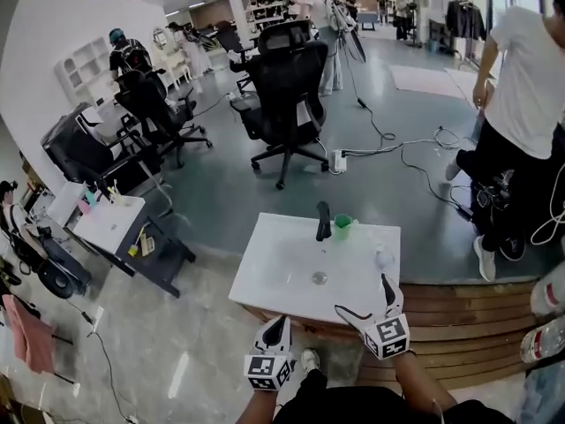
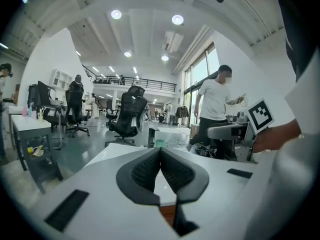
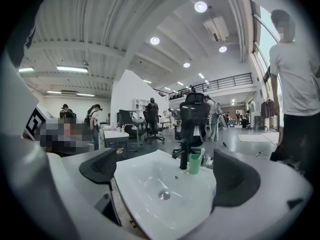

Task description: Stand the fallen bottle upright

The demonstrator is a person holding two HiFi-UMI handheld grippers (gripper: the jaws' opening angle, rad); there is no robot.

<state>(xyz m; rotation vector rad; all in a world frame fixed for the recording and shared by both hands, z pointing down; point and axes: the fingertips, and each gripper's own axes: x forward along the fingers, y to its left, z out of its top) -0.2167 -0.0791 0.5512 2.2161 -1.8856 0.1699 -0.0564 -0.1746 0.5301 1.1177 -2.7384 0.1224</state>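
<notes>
A small clear bottle (image 1: 384, 257) lies on its side on the right rim of the white sink (image 1: 282, 276), blurred and faint in the head view. My right gripper (image 1: 363, 295) is open at the sink's near right corner, a little short of the bottle, with nothing between its fingers. In the right gripper view that gripper (image 3: 167, 171) frames the basin (image 3: 150, 184); I cannot make out the bottle there. My left gripper (image 1: 276, 329) is shut and empty, below the sink's front edge. The left gripper view shows it (image 2: 160, 154) with jaws touching.
A black faucet (image 1: 323, 222) and a green cup (image 1: 342, 227) stand at the sink's back rim. The sink rests on a wooden platform (image 1: 459, 303). Plastic bottles (image 1: 547, 325) sit at the far right. A person (image 1: 521, 122) stands right, office chairs (image 1: 287, 104) behind, cables on the floor.
</notes>
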